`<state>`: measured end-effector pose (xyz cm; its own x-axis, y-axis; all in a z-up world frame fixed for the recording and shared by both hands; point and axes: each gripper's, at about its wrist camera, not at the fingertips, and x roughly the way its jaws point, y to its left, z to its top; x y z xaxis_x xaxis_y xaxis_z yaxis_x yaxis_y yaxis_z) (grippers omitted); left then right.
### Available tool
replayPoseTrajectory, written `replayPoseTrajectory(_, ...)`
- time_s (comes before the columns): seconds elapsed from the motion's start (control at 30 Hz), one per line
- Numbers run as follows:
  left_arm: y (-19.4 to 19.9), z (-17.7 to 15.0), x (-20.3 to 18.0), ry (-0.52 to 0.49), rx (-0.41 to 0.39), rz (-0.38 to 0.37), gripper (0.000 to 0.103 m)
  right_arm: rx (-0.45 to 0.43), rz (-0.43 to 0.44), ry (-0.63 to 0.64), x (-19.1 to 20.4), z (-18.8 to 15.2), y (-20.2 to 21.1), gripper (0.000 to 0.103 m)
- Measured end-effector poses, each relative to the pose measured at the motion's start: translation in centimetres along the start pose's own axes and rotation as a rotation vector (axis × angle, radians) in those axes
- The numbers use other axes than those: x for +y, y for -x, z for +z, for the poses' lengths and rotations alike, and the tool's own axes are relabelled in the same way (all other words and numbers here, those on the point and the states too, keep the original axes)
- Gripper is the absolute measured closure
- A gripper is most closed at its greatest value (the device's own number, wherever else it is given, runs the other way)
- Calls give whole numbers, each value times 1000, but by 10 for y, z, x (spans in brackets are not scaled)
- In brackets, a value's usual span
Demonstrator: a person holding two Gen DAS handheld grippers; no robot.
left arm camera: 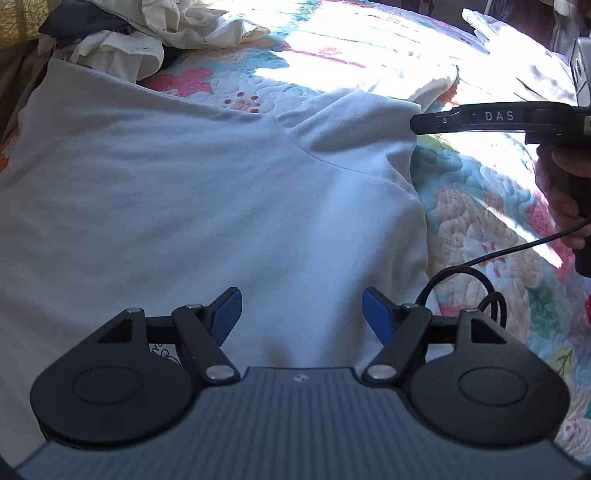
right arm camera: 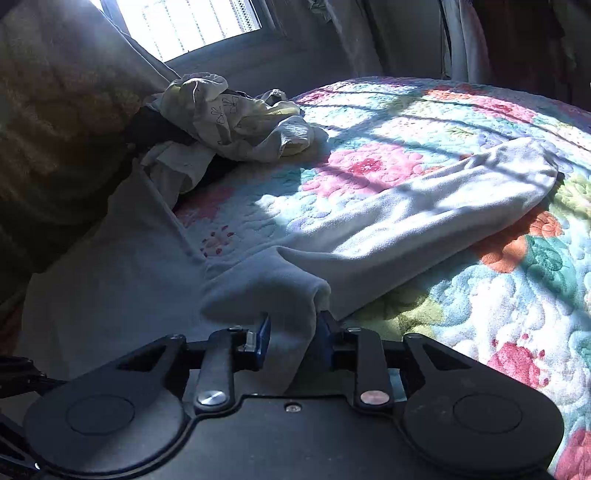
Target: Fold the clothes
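A pale blue-white long-sleeved top (left arm camera: 192, 192) lies spread on a floral quilt (left arm camera: 480, 221). My left gripper (left arm camera: 302, 308) is open and empty, low over the top's body. My right gripper (right arm camera: 293, 334) is shut on a fold of the top (right arm camera: 273, 291) near the shoulder, with cloth bunched between its blue pads. The sleeve (right arm camera: 424, 206) stretches away to the right across the quilt (right arm camera: 498, 295). In the left wrist view the right gripper (left arm camera: 417, 123) reaches in from the right, side on, its tip at the shoulder edge of the top.
A heap of crumpled cream and dark clothes (right arm camera: 229, 122) lies at the far left of the bed, also in the left wrist view (left arm camera: 122, 33). A large pillow or cushion (right arm camera: 55, 129) stands at the left. A black cable (left arm camera: 480, 273) loops beside the left gripper. A window (right arm camera: 192, 22) is behind.
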<state>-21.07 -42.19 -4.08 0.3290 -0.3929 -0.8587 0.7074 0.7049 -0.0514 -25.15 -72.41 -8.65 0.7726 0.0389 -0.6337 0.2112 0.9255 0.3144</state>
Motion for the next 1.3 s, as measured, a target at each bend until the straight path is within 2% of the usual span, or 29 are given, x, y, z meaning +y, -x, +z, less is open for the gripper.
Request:
replayPoseTrajectory(0.1, 13, -8, -3, -22, -26, 68, 25, -48, 20, -29, 12, 10, 32, 59)
replayPoseTrajectory(0.17, 22, -14, -5, -38, -40, 107, 22, -103, 31, -74, 18, 14, 61, 50)
replayPoseTrajectory(0.2, 28, -18, -5, -39, -43, 122, 22, -130, 36, -97, 21, 15, 75, 49)
replayPoseTrajectory(0.27, 41, -27, 5, 2, -23, 123, 22, -191, 71, -125, 28, 15, 106, 46)
replayPoseTrajectory(0.37, 61, -41, 21, 62, 5, 131, 22, -287, 131, -101, 41, 12, 149, 46)
replayPoseTrajectory(0.47, 96, -69, 57, 114, 4, 233, 22, -319, 147, -58, 60, 12, 173, 46)
replayPoseTrajectory(0.53, 118, -90, 81, 169, 13, 288, 20, -289, 151, -21, 75, 12, 179, 45)
replayPoseTrajectory(0.63, 143, -125, 114, 284, 42, 312, 18, -240, 264, -48, 89, 4, 184, 42)
replayPoseTrajectory(0.73, 160, -168, 145, 393, 127, 330, 15, -176, 379, -90, 102, -5, 187, 38)
replayPoseTrajectory(0.8, 165, -199, 162, 431, 184, 393, 15, -79, 413, -99, 111, -16, 180, 33)
replayPoseTrajectory(0.87, 168, -226, 183, 472, 205, 483, 15, 2, 395, -75, 120, -38, 163, 30)
replayPoseTrajectory(0.9, 169, -237, 196, 504, 198, 525, 15, 43, 386, -63, 124, -48, 155, 30)
replayPoseTrajectory(1.0, 176, -251, 232, 679, 62, 560, 15, 133, 271, -42, 134, -83, 115, 30)
replayPoseTrajectory(1.07, 179, -258, 243, 737, 18, 617, 15, 156, 203, -37, 139, -103, 90, 31)
replayPoseTrajectory(1.1, 180, -261, 249, 751, 16, 636, 15, 160, 216, -50, 141, -108, 81, 31)
replayPoseTrajectory(1.17, 184, -265, 261, 785, 0, 682, 15, 178, 338, -46, 157, -114, 63, 38)
replayPoseTrajectory(1.23, 190, -269, 273, 826, -31, 740, 15, 214, 453, 65, 197, -110, 41, 43)
replayPoseTrajectory(1.3, 192, -270, 285, 861, -71, 750, 15, 243, 538, 252, 250, -113, 23, 52)
